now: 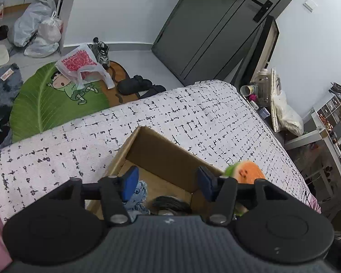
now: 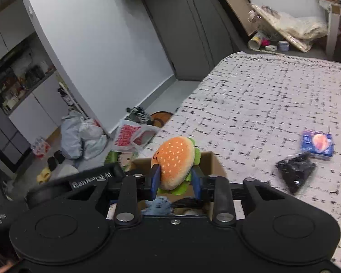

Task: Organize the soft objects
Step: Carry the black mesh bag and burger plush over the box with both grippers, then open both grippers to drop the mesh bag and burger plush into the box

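Right gripper (image 2: 175,179) clenched on burger plush (image 2: 176,162), bun faces pinched between blue pads; plush held just above cardboard box (image 2: 212,161), over its open top. Blue knitted item (image 2: 159,206) and dark item (image 2: 186,202) seen inside box, directly below plush. Release judged next; drop path straight down. Left gripper (image 1: 168,182) spread wide, empty, over same box (image 1: 134,145). Beyond box on bed cover (image 2: 261,104): black pouch (image 2: 295,173), blue packet (image 2: 318,144), both well apart from box.
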### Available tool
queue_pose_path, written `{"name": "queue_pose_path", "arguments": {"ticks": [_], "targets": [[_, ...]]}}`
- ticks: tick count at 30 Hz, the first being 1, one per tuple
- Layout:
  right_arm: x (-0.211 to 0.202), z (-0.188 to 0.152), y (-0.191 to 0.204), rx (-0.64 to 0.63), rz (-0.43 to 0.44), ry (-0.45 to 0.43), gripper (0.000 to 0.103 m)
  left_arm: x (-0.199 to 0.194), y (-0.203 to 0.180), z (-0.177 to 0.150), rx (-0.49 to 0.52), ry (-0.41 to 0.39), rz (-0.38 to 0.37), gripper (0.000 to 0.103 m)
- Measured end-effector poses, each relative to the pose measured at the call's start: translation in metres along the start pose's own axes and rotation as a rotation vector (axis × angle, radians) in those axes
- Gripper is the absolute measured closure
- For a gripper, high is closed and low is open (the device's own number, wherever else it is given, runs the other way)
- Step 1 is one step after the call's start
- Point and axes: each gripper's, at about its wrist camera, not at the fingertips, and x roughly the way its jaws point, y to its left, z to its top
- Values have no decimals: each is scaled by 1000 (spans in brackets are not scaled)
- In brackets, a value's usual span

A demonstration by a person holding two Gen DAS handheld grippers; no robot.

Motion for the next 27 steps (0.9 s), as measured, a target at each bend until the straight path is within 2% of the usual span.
{"name": "queue_pose_path", "arguments": {"ticks": [1, 2, 3, 7, 10, 12, 15, 17, 21, 27], "targets": [[2, 2, -1, 12, 5, 15, 65, -2, 2, 0, -13, -8, 14, 42], [3, 3, -3, 32, 6, 32, 56, -2, 3, 2, -21, -12, 20, 40], [3, 5, -5, 50, 8, 39, 51, -4, 4, 3, -26, -14, 20, 37], [-14, 7, -7, 28, 8, 24, 44, -8, 1, 5, -16, -21, 16, 26], [-26, 8, -15, 20, -14, 14, 39, -9, -8, 4, -3, 8, 10, 25], [-33, 9, -22, 25, -27, 11, 37, -12, -16, 1, 20, 12, -4, 23], [-43, 10, -33, 31, -54, 1, 32, -19, -28, -5, 68, 5, -3, 15], [-51, 12, -41, 31, -62, -4, 31, -21, -35, -9, 91, 0, -2, 14], [-65, 15, -58, 29, -88, -19, 18, -19, -48, -16, 126, 7, 10, 14], [-87, 22, -87, 54, -135, -33, 10, -19, -68, -24, 174, 17, 13, 13]]}}
